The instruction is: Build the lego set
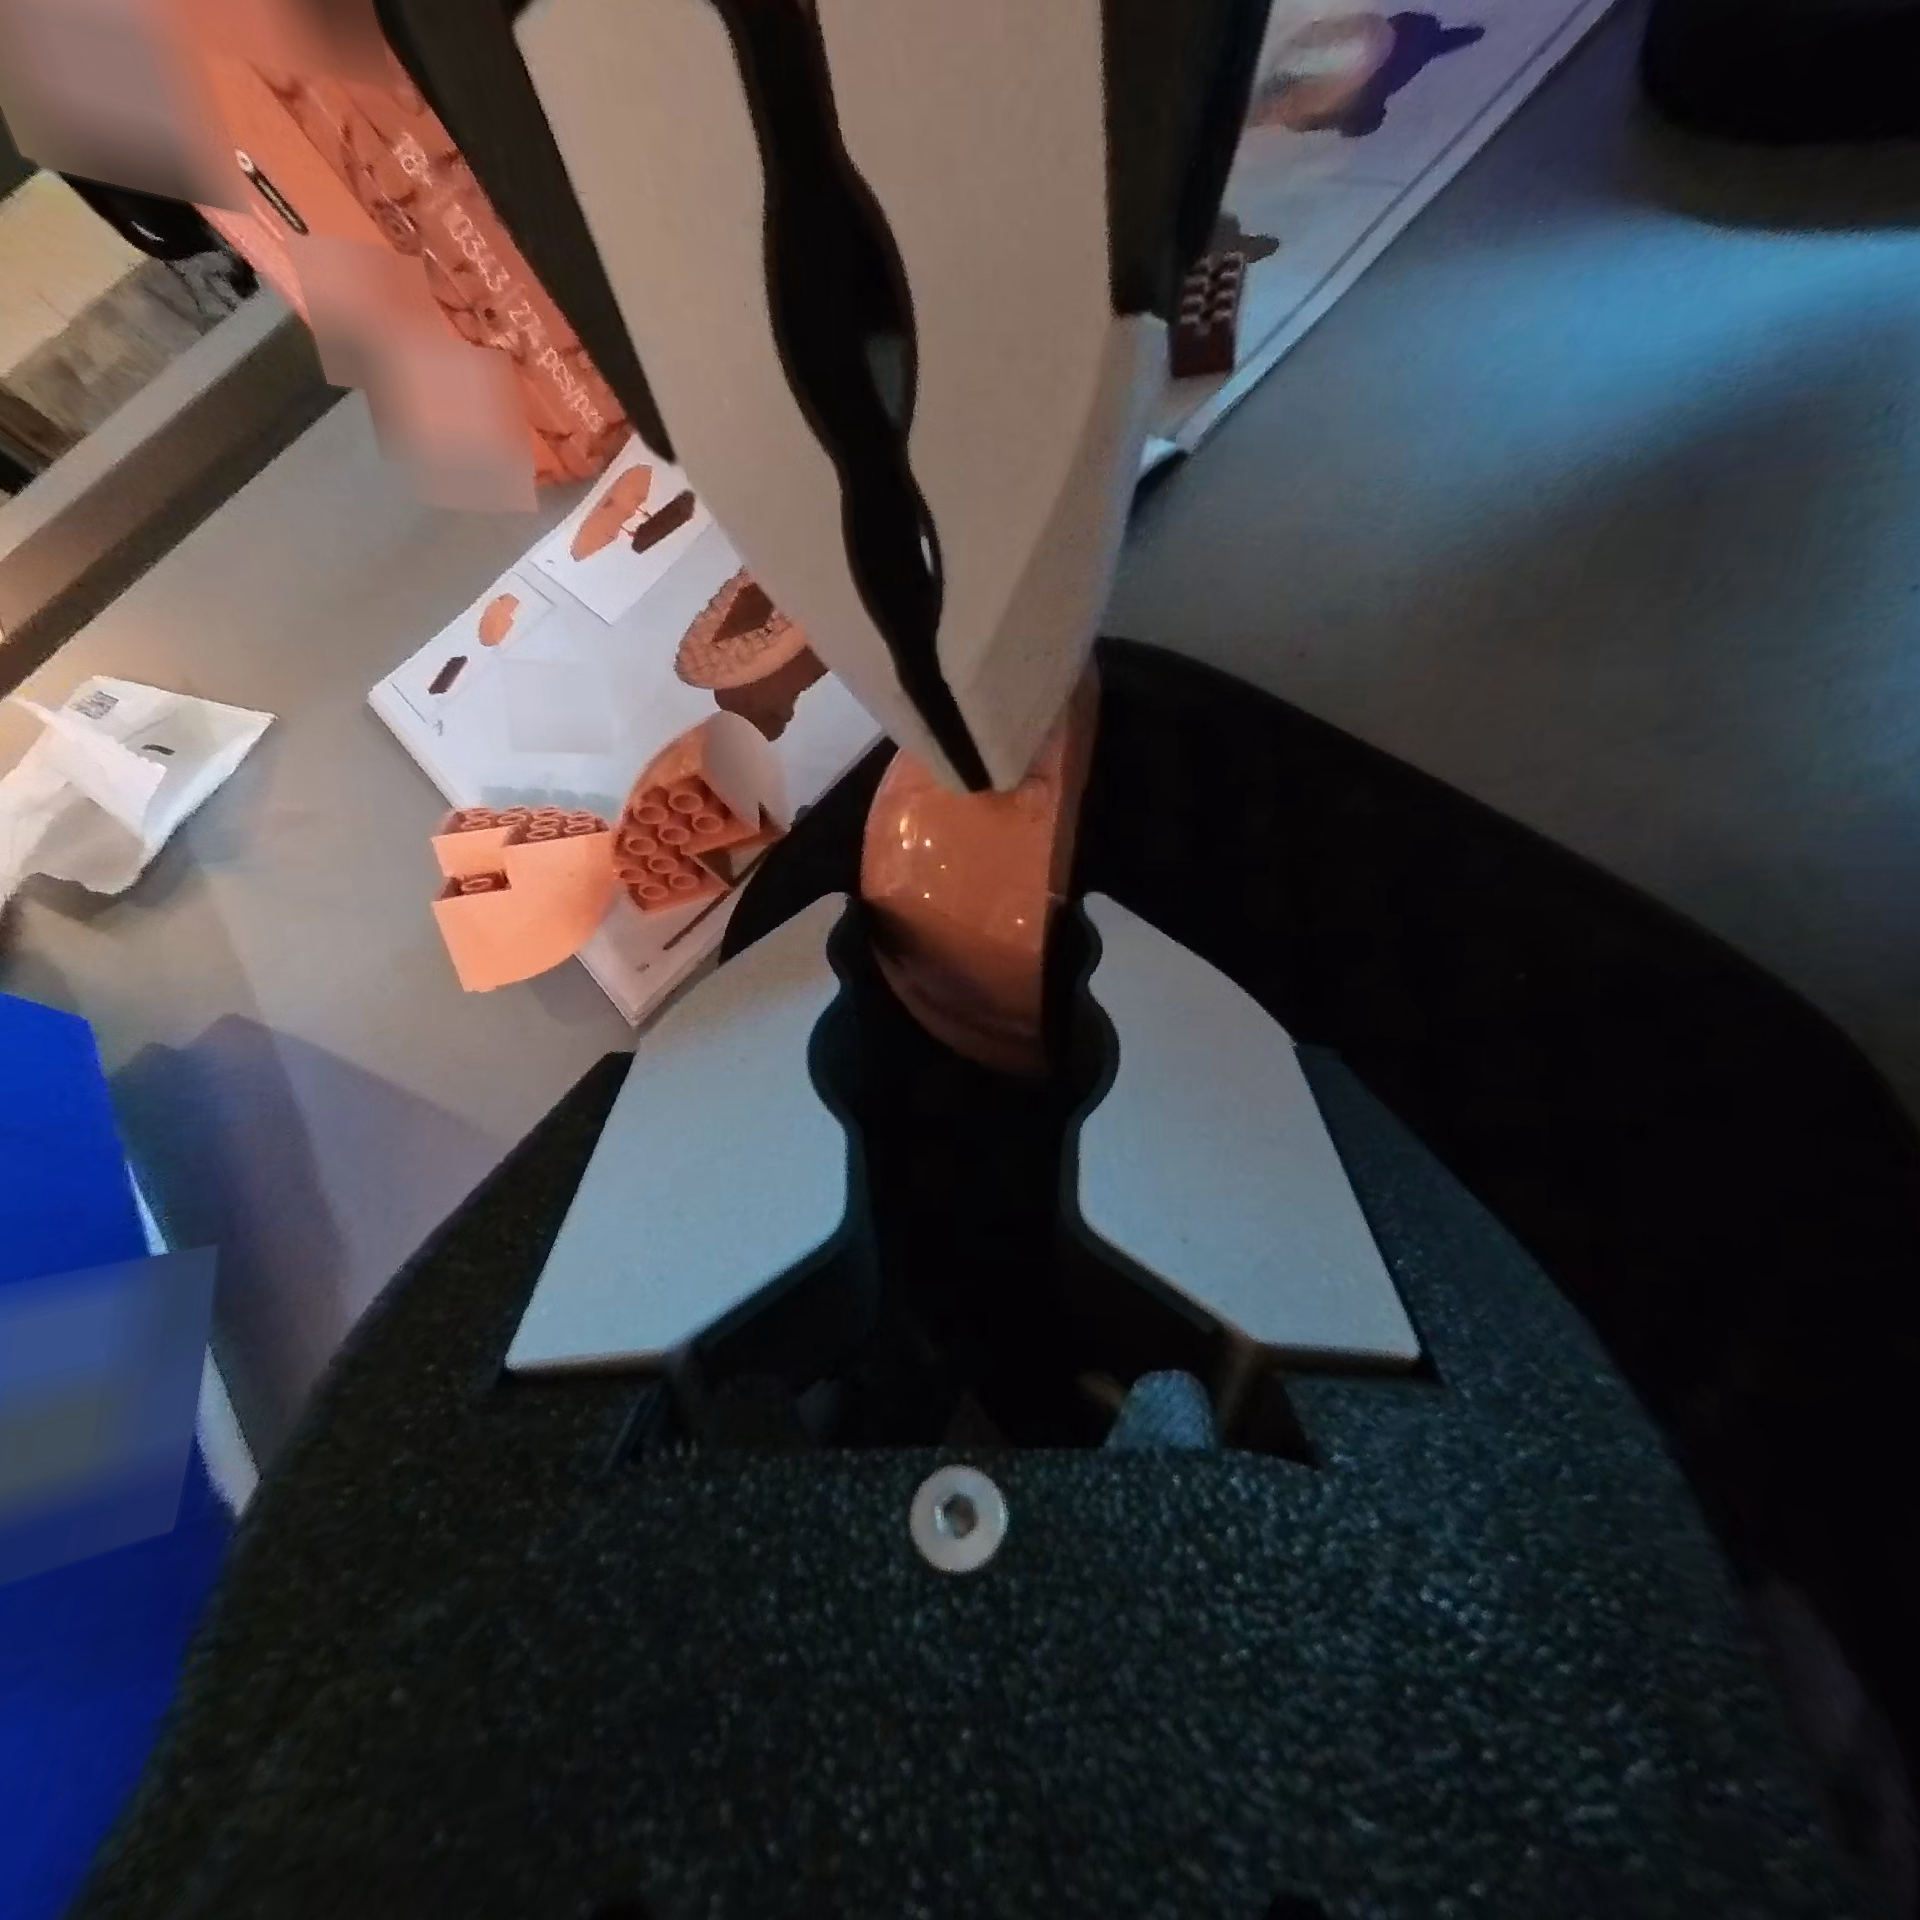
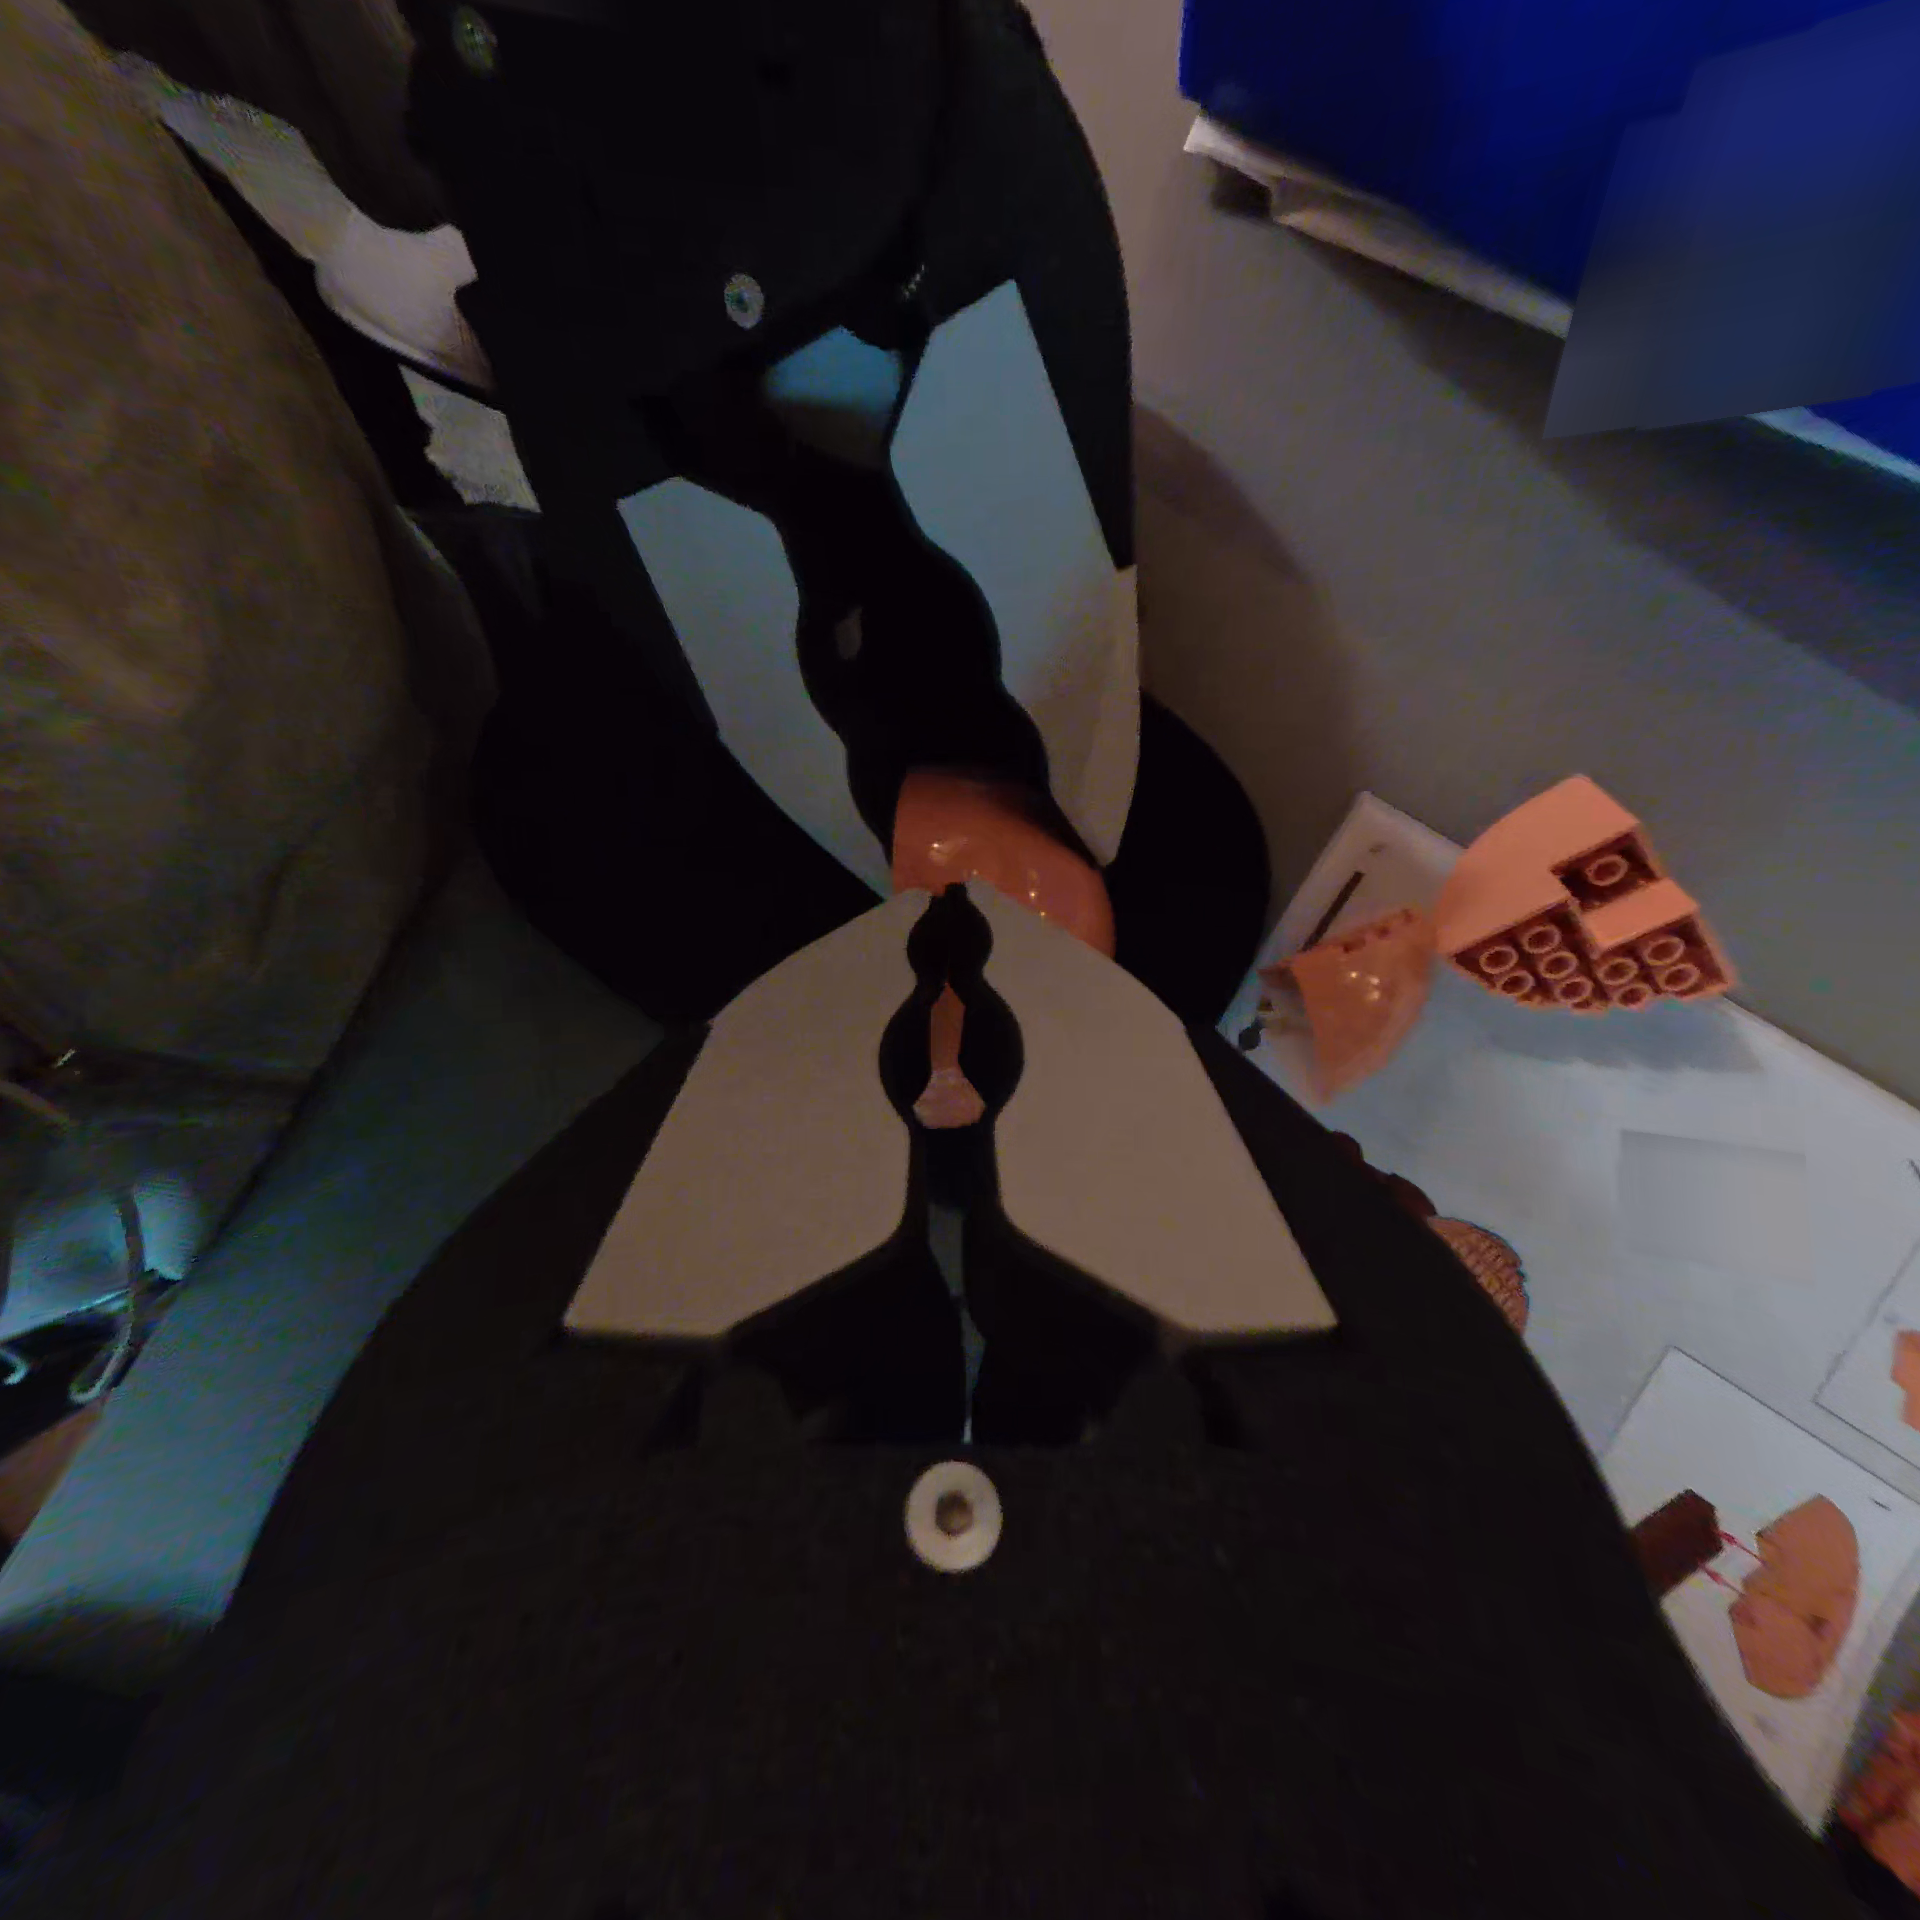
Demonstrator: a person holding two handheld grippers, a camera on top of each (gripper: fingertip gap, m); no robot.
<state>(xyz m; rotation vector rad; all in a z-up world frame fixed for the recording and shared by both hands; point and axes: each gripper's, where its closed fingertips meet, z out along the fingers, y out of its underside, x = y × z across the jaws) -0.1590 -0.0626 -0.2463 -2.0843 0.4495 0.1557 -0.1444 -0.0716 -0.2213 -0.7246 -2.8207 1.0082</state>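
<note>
My left gripper point(image 1: 961, 920) is shut on a glossy tan rounded brick piece point(image 1: 956, 873), with both pads against its sides. My right gripper point(image 1: 971, 779) comes in from above with its fingertips together, and the tips rest on the top of that piece. In the right wrist view my right gripper point(image 2: 951, 899) is shut with its tips against the tan piece point(image 2: 1023, 873). The left gripper point(image 2: 992, 847) holds that piece from the far side. Both grippers hover over a black round object point(image 1: 1455, 935) on the grey table.
An open instruction booklet point(image 1: 582, 665) lies on the table with two tan studded curved pieces point(image 1: 520, 894) point(image 1: 675, 842) at its edge; they also show in the right wrist view point(image 2: 1590, 914) point(image 2: 1340, 997). An orange box point(image 1: 416, 260), a white paper bag point(image 1: 114, 769) and a blue object point(image 1: 62, 1195) stand left. The grippers are tip to tip, or close to it.
</note>
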